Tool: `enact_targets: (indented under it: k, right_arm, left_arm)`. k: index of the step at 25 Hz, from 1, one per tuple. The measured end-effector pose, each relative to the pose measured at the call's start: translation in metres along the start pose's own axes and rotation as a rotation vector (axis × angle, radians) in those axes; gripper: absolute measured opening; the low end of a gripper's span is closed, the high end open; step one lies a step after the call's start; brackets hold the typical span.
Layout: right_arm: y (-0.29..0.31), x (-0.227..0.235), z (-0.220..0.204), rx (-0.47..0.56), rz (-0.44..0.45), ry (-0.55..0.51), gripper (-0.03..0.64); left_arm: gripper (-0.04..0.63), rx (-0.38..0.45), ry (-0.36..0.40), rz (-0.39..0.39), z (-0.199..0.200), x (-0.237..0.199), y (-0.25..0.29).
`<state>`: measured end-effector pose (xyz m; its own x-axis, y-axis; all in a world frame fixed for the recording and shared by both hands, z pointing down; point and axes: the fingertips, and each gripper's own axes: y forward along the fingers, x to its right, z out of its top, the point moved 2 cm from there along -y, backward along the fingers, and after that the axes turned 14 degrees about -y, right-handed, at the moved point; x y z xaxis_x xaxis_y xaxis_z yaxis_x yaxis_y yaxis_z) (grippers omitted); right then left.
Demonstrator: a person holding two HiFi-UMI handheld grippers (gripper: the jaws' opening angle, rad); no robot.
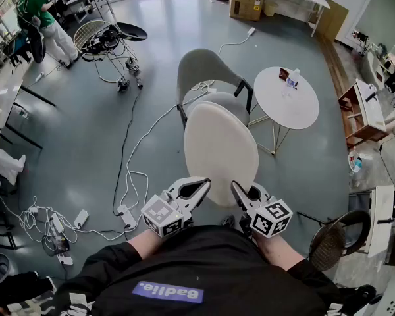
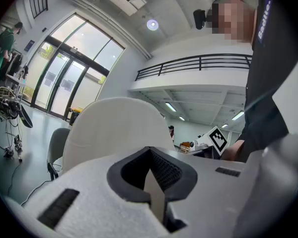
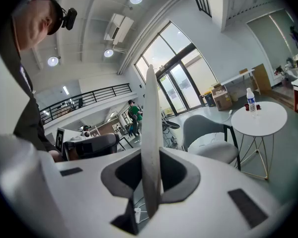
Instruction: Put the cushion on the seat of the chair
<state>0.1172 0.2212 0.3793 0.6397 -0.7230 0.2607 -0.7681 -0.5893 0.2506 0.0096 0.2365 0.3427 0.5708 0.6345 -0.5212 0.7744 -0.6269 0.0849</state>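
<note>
Head view: cushion [image 1: 220, 151] held out over the seat [image 1: 234, 104] of the grey chair [image 1: 204, 68], left tool [image 1: 192, 191] and right tool [image 1: 245, 193] each clamped on its near edge; a bottle [image 1: 290, 79] stands on the round surface [image 1: 296, 110] at right. Left gripper view: cushion's broad face hides that surface. Right gripper view: cushion edge-on between pinching jaws, bottle's fill unreadable.

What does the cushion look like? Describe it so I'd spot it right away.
Find the grey chair mid-floor, beside the round white table. In front of it, the cushion is clamped at its near edge by the left gripper and the right gripper. It is the only cream oval pad, paler than the chair.
</note>
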Motion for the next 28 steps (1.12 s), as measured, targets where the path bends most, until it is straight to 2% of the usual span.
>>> enact_targets:
  k: [17,28]
  right_arm:
    - [0.007,-0.040,-0.004,-0.006,0.007,0.023,0.074]
    - [0.024,-0.062,-0.001,-0.010,-0.031,0.041,0.074]
  left_arm:
    - [0.002,0.018,0.014,-0.024,0.002,0.005,-0.041]
    - [0.002,0.019,0.037,-0.069,0.014,-0.007,-0.068]
